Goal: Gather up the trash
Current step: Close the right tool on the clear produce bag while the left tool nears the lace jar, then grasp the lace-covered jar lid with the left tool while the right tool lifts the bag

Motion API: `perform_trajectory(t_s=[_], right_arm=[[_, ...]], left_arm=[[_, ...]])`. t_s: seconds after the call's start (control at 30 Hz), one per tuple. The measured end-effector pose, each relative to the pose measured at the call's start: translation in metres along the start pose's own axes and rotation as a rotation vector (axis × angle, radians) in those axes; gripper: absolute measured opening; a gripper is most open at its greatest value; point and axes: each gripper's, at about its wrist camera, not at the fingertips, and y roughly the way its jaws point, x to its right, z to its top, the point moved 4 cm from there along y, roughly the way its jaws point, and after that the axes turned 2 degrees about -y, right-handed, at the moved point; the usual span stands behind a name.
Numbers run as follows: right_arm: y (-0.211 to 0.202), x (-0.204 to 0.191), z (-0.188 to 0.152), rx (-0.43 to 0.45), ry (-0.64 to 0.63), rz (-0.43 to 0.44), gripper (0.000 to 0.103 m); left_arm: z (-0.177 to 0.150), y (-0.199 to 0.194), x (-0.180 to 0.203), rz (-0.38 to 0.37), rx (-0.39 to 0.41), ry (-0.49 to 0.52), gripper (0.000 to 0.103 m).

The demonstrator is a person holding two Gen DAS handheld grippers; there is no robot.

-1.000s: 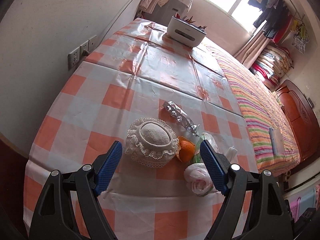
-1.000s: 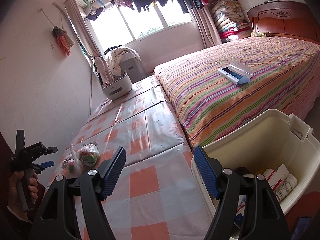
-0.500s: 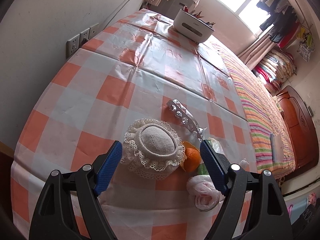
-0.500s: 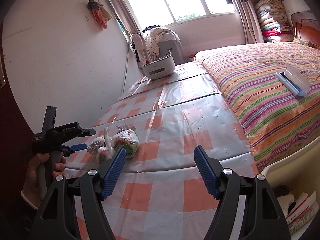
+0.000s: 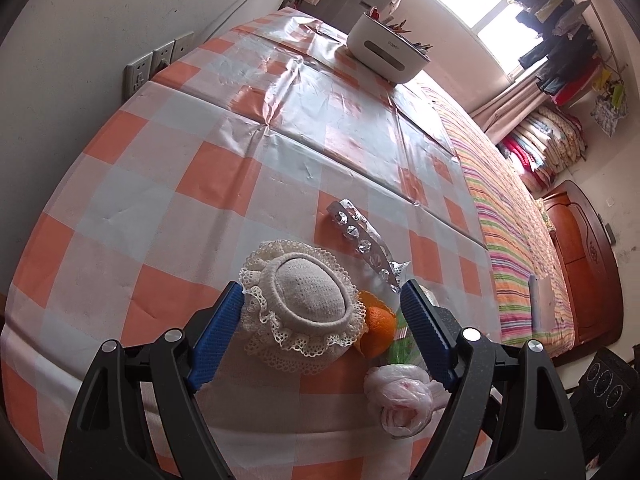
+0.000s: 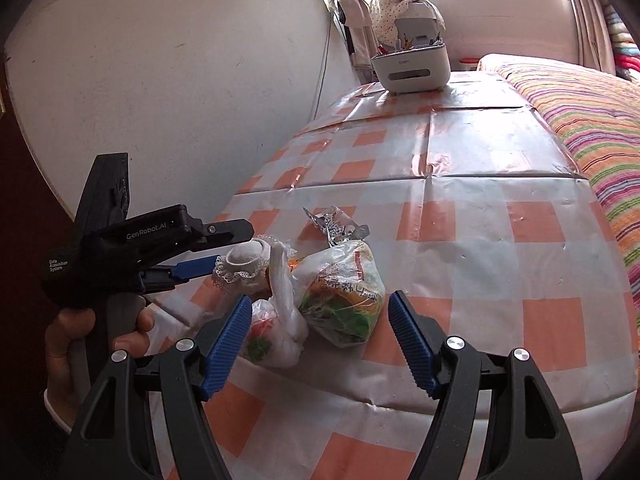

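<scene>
Hovering wide apart, your left gripper brackets the lace-covered jar untouched; your right gripper, jaws also spread, frames the clear trash bag, gripping nothing.

One surface with an orange and white checked cloth carries the things. Near its front edge sit one lacy round cover, one orange, one silver pill strip and two tied plastic bags: a small one and a bigger one. At the far edge stands one white box. Two tools show: left tool, right tool.
</scene>
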Motion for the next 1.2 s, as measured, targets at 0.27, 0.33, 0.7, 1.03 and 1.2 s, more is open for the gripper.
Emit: perform_trajectory(t_s=[0.27,0.33,0.7,1.03,1.2], right_arm=[[0.047,0.012,0.006,-0.123,0.049,0.005,0.069],[0.05,0.016,0.003,-0.143,0.075,0.037,0.069],[0.029,0.009,-0.011,-0.122,0.036,0.054,0.041],[-0.021,0.01,-0.019,-0.026,0.086,0.07,0.04],[-0.044,0.015,-0.023,0.02,0.115,0.083,0.04]], left_arm=[[0.0,0.007,-0.002,0.0,-0.018,-0.01,0.08],[0.0,0.009,-0.002,0.002,-0.021,-0.01,0.08],[-0.003,0.017,-0.001,0.01,-0.04,-0.021,0.081],[-0.001,0.019,-0.007,0.009,-0.029,-0.067,0.073],[-0.002,0.025,-0.013,0.004,-0.048,-0.108,0.05]])
